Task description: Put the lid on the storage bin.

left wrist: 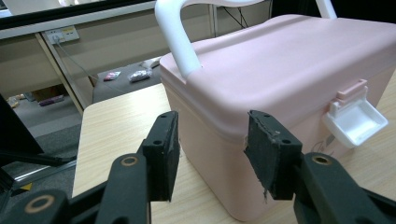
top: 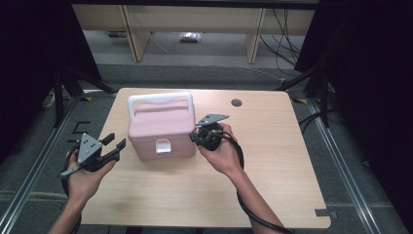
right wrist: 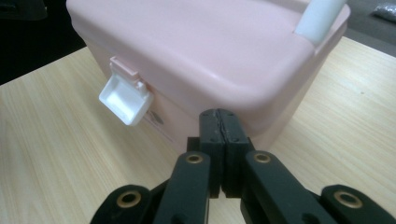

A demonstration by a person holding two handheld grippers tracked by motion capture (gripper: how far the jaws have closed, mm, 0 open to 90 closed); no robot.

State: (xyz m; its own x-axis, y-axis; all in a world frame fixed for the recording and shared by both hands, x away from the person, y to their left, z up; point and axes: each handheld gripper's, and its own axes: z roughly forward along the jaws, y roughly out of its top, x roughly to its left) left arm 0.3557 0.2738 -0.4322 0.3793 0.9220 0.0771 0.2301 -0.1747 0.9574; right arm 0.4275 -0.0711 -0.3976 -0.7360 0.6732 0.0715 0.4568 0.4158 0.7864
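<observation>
A pink lidded box [top: 160,127] with a white handle [top: 160,98] stands on the wooden table [top: 272,161]. Its white front latch [top: 162,146] is flipped open and sticks outward [left wrist: 357,119] [right wrist: 125,98]. My left gripper [top: 115,144] is open, just left of the box; in the left gripper view its jaws frame the box's near left corner [left wrist: 219,140] without touching it. My right gripper [top: 196,137] is shut with nothing in it, its tips [right wrist: 223,123] close against the box's right front corner [right wrist: 261,116].
A round cable hole [top: 236,103] is in the table's far right part. Desk legs and cables stand on the floor beyond the table. Black metal stands flank the table on both sides. Bare wood lies in front of the box and to its right.
</observation>
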